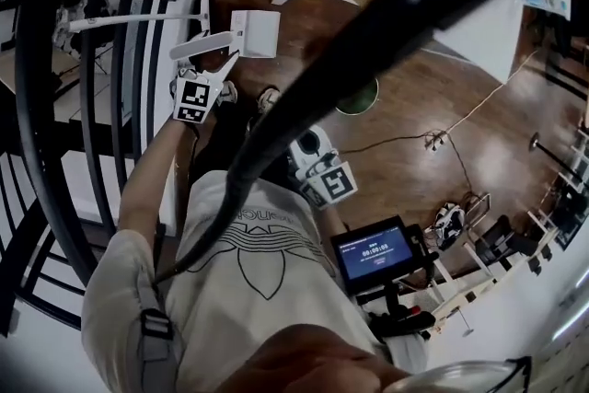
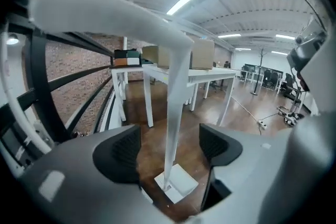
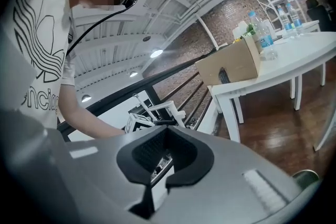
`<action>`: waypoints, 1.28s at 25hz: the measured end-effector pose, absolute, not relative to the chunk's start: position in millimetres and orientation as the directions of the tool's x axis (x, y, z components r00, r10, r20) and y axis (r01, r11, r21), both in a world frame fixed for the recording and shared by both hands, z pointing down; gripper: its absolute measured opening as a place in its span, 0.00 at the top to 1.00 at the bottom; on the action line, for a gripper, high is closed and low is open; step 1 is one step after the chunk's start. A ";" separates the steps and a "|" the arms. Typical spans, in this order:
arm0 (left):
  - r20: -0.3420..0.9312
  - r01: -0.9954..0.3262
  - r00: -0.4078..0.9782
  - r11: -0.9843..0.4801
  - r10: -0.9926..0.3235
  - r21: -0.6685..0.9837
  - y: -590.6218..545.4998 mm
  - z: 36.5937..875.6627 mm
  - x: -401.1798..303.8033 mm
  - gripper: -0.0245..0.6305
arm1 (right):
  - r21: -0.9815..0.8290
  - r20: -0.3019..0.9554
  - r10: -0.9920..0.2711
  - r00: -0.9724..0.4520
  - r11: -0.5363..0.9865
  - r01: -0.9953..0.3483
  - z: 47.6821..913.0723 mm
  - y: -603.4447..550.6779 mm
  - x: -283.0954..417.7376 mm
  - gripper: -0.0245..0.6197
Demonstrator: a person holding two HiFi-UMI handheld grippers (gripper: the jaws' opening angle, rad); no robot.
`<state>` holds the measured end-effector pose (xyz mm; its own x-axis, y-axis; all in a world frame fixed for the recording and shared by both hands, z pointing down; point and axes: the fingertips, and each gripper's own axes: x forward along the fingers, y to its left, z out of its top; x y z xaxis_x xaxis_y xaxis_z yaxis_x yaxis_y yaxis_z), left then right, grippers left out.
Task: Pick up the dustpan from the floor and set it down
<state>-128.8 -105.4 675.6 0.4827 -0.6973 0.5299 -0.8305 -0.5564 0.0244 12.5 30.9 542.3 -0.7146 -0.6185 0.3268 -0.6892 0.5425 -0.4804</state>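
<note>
On the wood floor (image 1: 433, 97), beside the black railing (image 2: 39, 86), stands the dustpan (image 1: 255, 32) — white, w/ a long thin pole that rises to a bent grip at the top. At the pole is the left gripper (image 2: 169, 147): jaws spread apart, pole passing btwn them w/ a gap on either side, neither pad touching it. Head view has it reaching fwd from the person's left arm, the pan just beyond its tips. The right gripper (image 3: 163, 176) has its jaws pressed together w/ nothing btwn them — held low, close to the person's body and well apart from the dustpan. Behind is a white table (image 3: 304, 52) w/ a cardboard box (image 3: 231, 63) and bottles (image 3: 265, 34) on it. A green bin (image 1: 357, 98) shows just past the right gripper in head view, and a cable (image 1: 479, 110) trails across the boards.
</note>
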 end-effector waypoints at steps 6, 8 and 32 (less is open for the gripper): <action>0.542 -0.791 0.483 -0.608 -0.688 -0.066 -159.8 716.0 -94.6 0.54 | -0.522 0.352 -0.653 -0.670 0.457 -0.720 567.0 39.9 26.7 0.96; 0.597 -0.814 0.382 -0.562 -0.705 -0.144 -172.0 737.3 -101.4 0.86 | -0.525 0.355 -0.670 -0.652 0.434 -0.732 576.6 41.0 33.6 0.96; 0.414 -0.893 0.406 -0.450 -0.814 -0.007 -58.3 448.5 -117.4 0.92 | -0.328 0.000 -0.690 -0.724 0.684 -0.652 426.5 41.4 5.7 0.96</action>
